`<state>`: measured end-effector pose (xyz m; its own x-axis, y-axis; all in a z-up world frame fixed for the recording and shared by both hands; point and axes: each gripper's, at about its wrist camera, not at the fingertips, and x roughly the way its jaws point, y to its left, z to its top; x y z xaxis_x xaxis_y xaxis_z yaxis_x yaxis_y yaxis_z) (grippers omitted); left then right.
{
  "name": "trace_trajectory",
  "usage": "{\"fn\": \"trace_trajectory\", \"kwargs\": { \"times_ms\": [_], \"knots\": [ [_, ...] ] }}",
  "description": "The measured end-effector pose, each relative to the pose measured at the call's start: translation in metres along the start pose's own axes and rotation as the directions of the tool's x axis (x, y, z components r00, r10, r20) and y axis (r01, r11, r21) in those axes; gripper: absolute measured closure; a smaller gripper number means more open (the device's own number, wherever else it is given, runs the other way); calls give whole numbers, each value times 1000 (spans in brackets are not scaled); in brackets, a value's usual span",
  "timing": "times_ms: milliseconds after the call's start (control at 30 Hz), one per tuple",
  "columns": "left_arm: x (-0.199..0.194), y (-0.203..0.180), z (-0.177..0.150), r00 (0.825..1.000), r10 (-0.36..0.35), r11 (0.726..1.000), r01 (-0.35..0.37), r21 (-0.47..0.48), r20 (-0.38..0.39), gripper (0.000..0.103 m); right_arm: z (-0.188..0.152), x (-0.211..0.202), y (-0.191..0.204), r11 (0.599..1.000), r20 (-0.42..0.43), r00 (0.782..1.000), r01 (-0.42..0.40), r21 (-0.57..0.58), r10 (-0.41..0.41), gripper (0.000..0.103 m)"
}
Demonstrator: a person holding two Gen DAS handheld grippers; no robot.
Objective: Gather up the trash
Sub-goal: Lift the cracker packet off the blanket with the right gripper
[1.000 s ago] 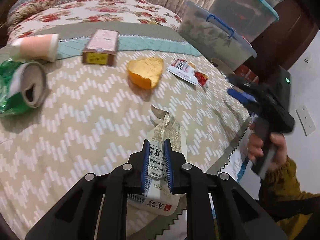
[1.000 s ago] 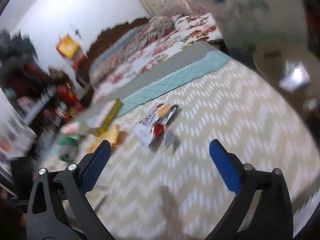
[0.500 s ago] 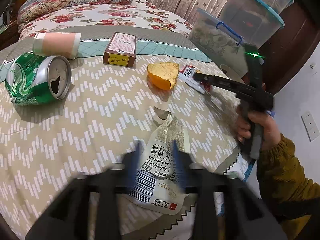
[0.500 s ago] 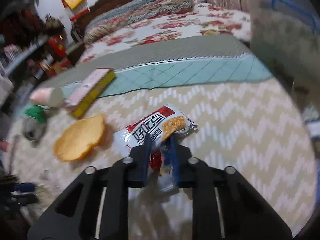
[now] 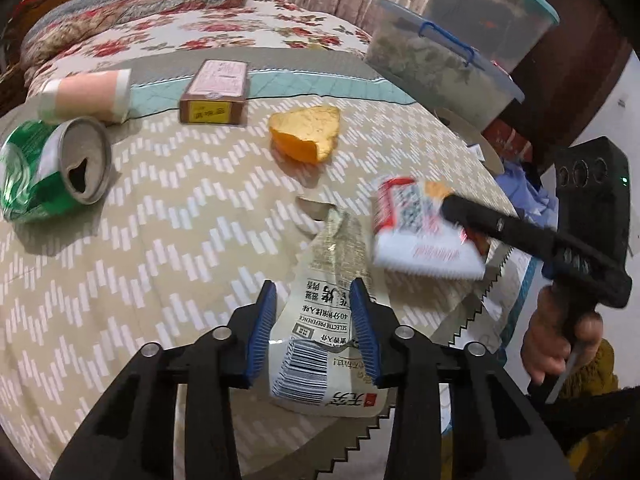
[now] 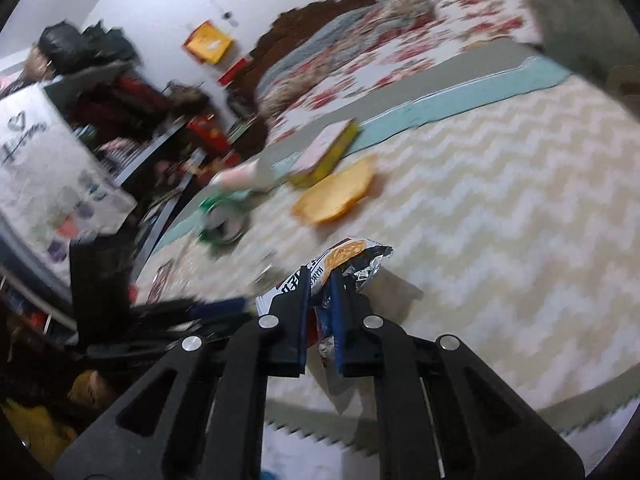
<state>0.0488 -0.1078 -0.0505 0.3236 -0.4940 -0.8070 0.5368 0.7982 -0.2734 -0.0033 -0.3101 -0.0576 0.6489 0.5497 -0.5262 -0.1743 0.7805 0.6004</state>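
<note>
A beige snack wrapper (image 5: 320,344) with a barcode lies flat at the near edge of the bedspread. My left gripper (image 5: 314,292) straddles it, its jaws closing, and the blue pads do not visibly squeeze it. My right gripper (image 6: 320,292) is shut on a red and white snack packet (image 6: 348,256), held just above the bedspread. From the left wrist the same packet (image 5: 416,240) hangs blurred beside the wrapper, in the right gripper (image 5: 450,206). Farther back lie a crushed green can (image 5: 48,172), a pink paper cup (image 5: 86,94), a brown box (image 5: 216,94) and an orange peel (image 5: 308,132).
Clear storage bins (image 5: 440,60) stand at the bed's far right. A floral quilt (image 5: 160,20) covers the far end. A person's hand (image 5: 560,344) grips the right tool's handle past the bed edge. Cluttered shelves (image 6: 100,120) fill the room's left side.
The right gripper shut on the red and white packet and carried it from mid-bed toward the near right edge. The left jaws let go of the beige wrapper, spread, then narrowed again.
</note>
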Motion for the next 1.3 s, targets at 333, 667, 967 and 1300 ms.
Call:
{"fn": "trace_trajectory", "kwargs": {
  "times_ms": [333,667,967,1300],
  "knots": [
    [-12,16,0,998,51,998,-49,-44,39,93,-18,16,23,992,-31,995,96,-80,-99,10],
    [-13,18,-3,998,36,999,-34,-42,46,92,-16,34,56,911,-78,966,205,-357,-248,10],
    [-15,21,-4,998,33,999,-31,-44,45,91,-22,43,53,856,-119,942,227,-465,-315,76],
    [-12,6,6,998,27,1000,-26,-15,62,29,-5,7,23,907,16,949,305,-292,-314,81]
  ]
}}
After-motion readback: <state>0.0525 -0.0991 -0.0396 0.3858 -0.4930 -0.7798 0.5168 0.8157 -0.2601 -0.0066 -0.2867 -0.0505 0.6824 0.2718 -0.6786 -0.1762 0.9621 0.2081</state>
